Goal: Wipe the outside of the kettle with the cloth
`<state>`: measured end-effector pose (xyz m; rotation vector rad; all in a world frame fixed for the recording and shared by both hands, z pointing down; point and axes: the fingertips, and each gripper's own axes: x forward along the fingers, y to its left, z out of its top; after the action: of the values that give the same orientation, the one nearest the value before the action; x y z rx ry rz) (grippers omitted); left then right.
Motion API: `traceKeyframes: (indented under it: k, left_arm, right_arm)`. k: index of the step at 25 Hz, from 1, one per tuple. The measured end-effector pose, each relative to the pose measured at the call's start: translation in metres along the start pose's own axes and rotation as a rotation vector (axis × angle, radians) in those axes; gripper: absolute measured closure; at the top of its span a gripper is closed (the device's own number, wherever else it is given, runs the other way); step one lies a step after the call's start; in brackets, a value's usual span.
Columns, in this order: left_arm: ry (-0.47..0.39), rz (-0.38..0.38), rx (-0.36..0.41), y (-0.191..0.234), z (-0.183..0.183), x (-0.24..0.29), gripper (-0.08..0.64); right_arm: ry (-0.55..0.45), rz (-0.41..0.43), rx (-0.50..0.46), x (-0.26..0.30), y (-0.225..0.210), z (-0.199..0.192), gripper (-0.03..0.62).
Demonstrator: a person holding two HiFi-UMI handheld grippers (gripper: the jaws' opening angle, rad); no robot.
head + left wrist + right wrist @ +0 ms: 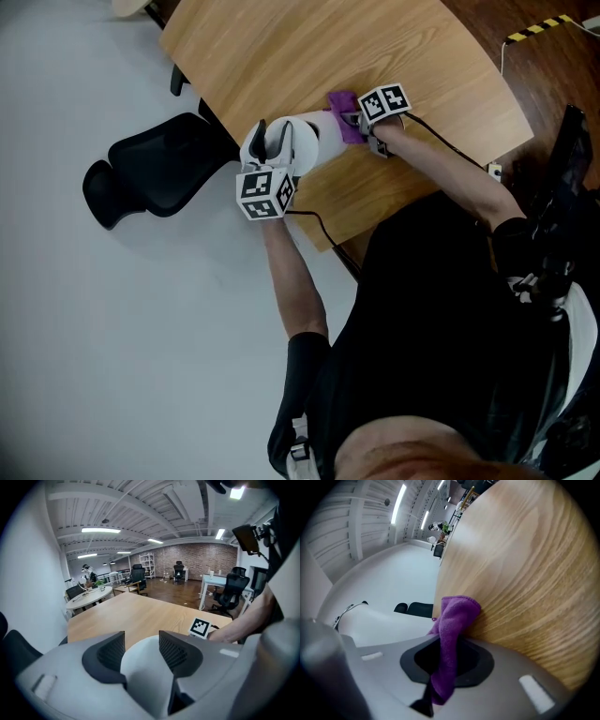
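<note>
A white kettle (314, 134) stands on the wooden table (309, 47) near its front edge. My left gripper (277, 133) is shut on it from the near side; in the left gripper view the kettle's white rounded part (145, 672) fills the gap between the dark pads (176, 651). My right gripper (358, 120) is at the kettle's right side, shut on a purple cloth (343, 105). In the right gripper view the cloth (454, 616) hangs out of the jaws against the table (525, 573), with the kettle (370, 620) close on the left.
A black office chair (155, 169) stands on the pale floor left of the table. A cable (459, 150) runs from the right gripper toward the table's right edge. Yellow-black tape (539, 28) marks the floor at the far right. My body fills the lower right.
</note>
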<state>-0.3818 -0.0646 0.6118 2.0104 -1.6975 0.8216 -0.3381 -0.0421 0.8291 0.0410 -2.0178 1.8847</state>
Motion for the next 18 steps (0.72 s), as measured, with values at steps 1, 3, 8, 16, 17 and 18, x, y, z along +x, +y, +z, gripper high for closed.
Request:
traceKeyframes:
  k: [1,3,8,16,17,18]
  left_arm:
    - [-0.005,-0.048,0.026,0.000,0.001,0.000,0.456]
    - [-0.017,-0.164,0.074,-0.003,0.004,-0.001,0.462]
    - [-0.029,-0.371,0.244,-0.036,0.008,-0.012,0.491]
    - [-0.050,0.095,0.013,-0.004,0.003,-0.046,0.515]
    - [-0.034,0.129,-0.040,-0.002,-0.004,-0.051,0.514]
    - [-0.024,0.145,-0.083,-0.002,-0.011,-0.053,0.514]
  right_arm:
    - [0.002,0.000,0.003,0.001,0.000,-0.002,0.545]
    - [0.007,-0.003,0.019,0.000,0.001,-0.010,0.546]
    - [0.009,0.024,0.054,-0.015,-0.001,-0.046,0.545]
    - [-0.225,0.417,-0.004,-0.114,0.131,-0.018,0.541]
    - [-0.233,0.489,-0.024,-0.124,0.160,-0.014,0.541]
    - [-0.235,0.547,-0.060,-0.131,0.186,-0.012,0.541]
